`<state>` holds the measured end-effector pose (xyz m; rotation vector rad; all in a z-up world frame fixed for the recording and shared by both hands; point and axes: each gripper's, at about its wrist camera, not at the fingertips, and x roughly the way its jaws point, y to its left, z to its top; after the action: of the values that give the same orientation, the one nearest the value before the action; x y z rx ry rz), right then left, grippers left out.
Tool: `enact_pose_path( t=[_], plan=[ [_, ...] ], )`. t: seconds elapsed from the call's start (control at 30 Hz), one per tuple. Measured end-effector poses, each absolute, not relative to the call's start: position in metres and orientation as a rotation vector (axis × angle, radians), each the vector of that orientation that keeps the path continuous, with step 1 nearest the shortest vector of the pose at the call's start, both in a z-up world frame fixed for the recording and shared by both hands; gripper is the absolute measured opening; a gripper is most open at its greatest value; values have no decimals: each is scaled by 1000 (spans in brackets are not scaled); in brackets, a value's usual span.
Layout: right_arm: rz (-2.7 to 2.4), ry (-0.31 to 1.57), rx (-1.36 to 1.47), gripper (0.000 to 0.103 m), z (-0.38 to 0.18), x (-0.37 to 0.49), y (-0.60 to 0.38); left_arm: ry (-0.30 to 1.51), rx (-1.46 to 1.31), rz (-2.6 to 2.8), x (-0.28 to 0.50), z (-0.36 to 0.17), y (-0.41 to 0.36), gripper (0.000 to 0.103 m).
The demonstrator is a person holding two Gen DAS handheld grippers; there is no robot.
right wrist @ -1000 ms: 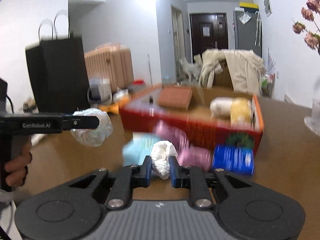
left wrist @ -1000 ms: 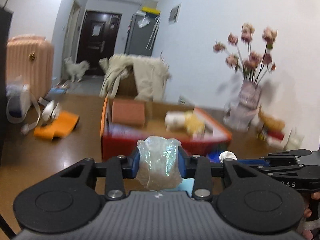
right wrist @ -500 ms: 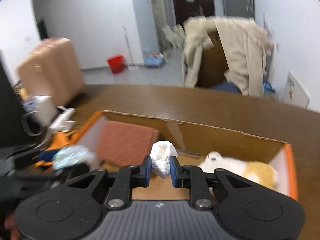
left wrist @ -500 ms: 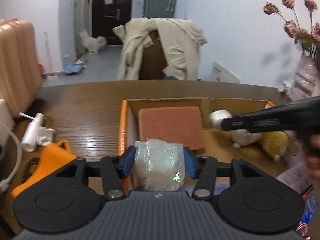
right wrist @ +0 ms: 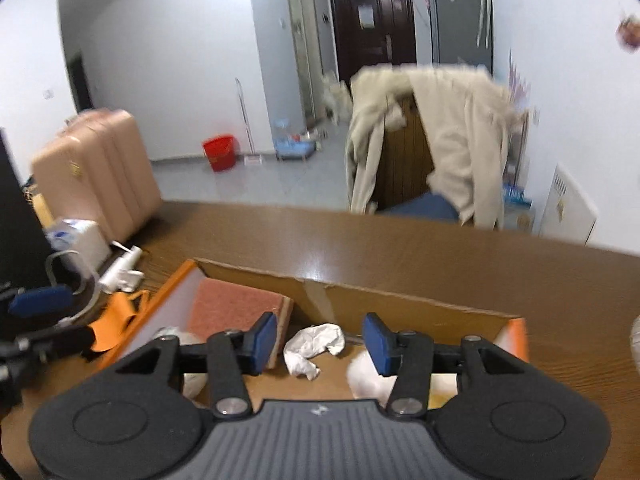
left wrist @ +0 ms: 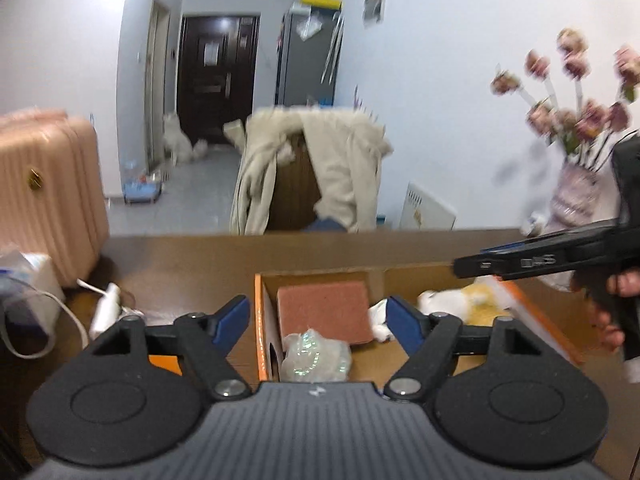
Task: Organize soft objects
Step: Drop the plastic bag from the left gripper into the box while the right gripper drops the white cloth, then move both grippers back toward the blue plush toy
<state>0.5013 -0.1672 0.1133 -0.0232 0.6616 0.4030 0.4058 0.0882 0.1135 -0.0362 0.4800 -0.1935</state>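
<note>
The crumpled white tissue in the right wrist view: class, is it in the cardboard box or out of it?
In. The crumpled white tissue lies on the floor of the cardboard box, between the pads of the opening right gripper, touching neither.

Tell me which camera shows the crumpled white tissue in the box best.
Right wrist: the crumpled white tissue lies whole between the right gripper's opening jaws. Left wrist shows only a white scrap behind a pad.

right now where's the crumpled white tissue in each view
Left wrist: the crumpled white tissue shows low and right of centre, partly behind the right blue pad, beside the pink sponge block.
Right wrist: it lies low centre, between the opening jaws, untouched.
Shared landmark: the pink sponge block.
</note>
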Motion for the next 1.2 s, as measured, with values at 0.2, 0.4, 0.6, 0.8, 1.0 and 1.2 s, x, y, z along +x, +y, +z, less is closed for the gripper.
enact_pose_path(
  t=[0.2,0.4,0.6,0.8,1.0,1.2],
  plan=[
    [445,556,-19,59,156,387,-210,399,6,-206,309,143,79,85],
    [491,490,-65,68,142,265,-229,327,16,-204,212,133,70,97],
    [428,451,-51,74,93,173,-234,339,-44,-183,130,88,57,99],
    [454,528,35,74,59,145,-234,398,-65,-190,113,66,61,99],
    [470,539,60,72,48,165,-221,450,-129,-229,150,48,61,97],
    [507,610,60,55,25,219,-189,536,-199,-294,219,15,54,73]
  ],
)
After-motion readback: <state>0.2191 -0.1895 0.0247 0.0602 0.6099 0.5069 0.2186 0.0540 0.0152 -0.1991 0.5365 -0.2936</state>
